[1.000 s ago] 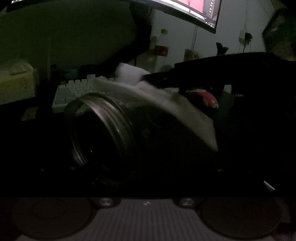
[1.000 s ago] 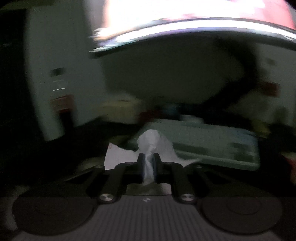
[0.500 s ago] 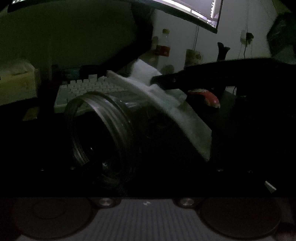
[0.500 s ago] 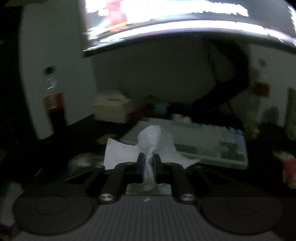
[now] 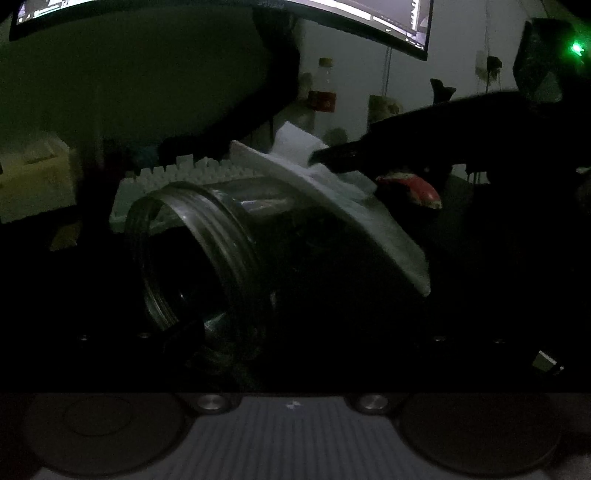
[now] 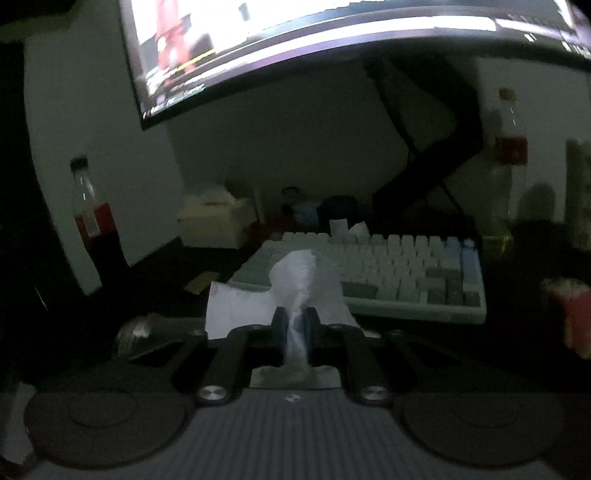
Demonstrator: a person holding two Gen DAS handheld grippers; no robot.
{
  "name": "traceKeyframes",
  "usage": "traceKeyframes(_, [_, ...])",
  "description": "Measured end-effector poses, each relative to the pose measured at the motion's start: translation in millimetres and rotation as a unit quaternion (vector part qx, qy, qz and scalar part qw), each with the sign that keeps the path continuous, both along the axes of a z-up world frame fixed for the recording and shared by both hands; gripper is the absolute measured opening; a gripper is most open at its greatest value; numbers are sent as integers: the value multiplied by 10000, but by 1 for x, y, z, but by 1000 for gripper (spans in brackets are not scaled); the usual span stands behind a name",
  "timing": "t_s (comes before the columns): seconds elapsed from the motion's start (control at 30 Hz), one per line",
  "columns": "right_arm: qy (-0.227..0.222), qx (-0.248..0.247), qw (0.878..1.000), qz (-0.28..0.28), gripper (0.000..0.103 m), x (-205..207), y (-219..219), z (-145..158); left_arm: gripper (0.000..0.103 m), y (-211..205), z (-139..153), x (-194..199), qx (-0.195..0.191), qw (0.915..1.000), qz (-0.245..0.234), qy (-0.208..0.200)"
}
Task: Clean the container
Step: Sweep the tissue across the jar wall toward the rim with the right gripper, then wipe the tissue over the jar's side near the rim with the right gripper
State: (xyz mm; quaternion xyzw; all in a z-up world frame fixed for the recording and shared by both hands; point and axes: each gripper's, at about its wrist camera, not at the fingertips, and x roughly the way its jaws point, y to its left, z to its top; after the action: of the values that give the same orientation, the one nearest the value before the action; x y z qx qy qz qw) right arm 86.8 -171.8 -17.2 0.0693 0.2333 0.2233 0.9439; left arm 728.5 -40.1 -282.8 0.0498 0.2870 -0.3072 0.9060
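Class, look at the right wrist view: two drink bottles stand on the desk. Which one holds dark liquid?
The bottle on the left, by the wall below the monitor's corner, holds dark drink under its red label; the bottle on the right looks clear.

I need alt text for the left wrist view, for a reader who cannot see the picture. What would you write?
A dim close-up of a clear glass jar lying on its side, threaded mouth toward the left. The right claw reaches in from the right, pinching a white tissue draped over the jar's side. Behind are a pale keyboard and a monitor.
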Motion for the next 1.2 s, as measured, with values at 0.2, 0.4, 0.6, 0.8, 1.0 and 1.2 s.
traceKeyframes(0.2, [-279,175,9995,33,11,-23,-14,11,15,8,1,-7,-486,9984,-237,-151])
traceKeyframes(0.4, [-160,381,9984,383,11,-49,-17,11,8,9,3,-19,-884,9907,-981,-339])
traceKeyframes(0.6, [-92,520,9953,813,12,-70,-7,14,67,13,5,-27,-1301,9756,-1768,-49])
traceKeyframes(0.8, [-83,135,9957,918,12,-65,18,8,77,-8,-4,-34,-462,9858,-1588,-302])
traceKeyframes(1.0, [-249,-66,9945,1014,12,-56,26,3,88,-11,-8,-35,-331,9872,-1543,-224])
traceKeyframes(1.2, [-65,-385,9984,409,12,-28,18,1,92,-9,-9,-32,-343,9890,-1432,-147])
